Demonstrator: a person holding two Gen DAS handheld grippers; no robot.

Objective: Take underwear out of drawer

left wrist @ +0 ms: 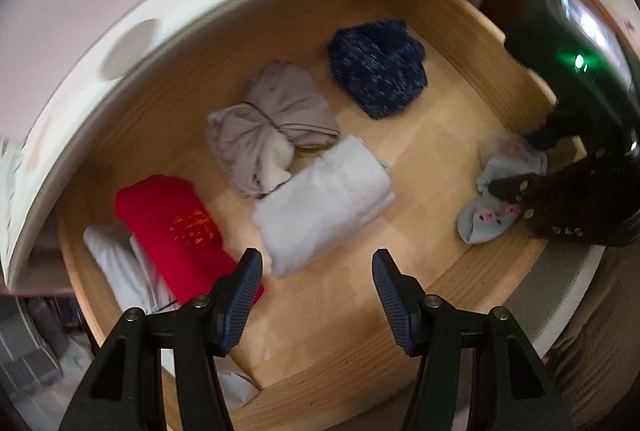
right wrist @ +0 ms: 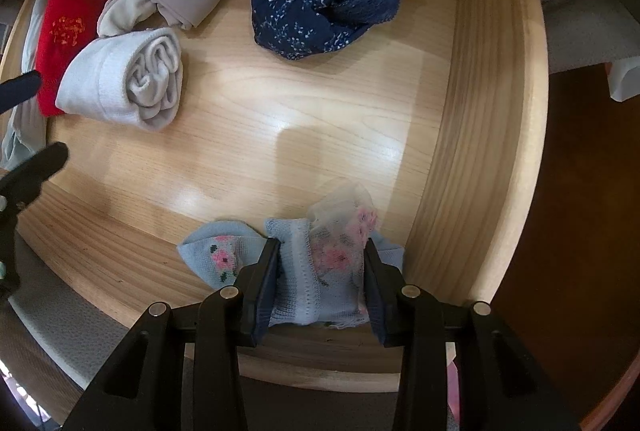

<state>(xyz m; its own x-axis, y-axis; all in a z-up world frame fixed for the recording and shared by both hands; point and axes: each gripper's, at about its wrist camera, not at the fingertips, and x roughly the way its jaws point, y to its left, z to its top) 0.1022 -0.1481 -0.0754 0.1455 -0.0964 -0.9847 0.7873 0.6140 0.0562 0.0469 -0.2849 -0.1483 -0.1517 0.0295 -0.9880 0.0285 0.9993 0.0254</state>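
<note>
Underwear (right wrist: 320, 271), pale blue, pink flowers, clamped in right tongs (right wrist: 322, 263)

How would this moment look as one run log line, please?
right gripper: shut on floral underwear | left gripper: open, empty, over drawer | red item: untouched
</note>
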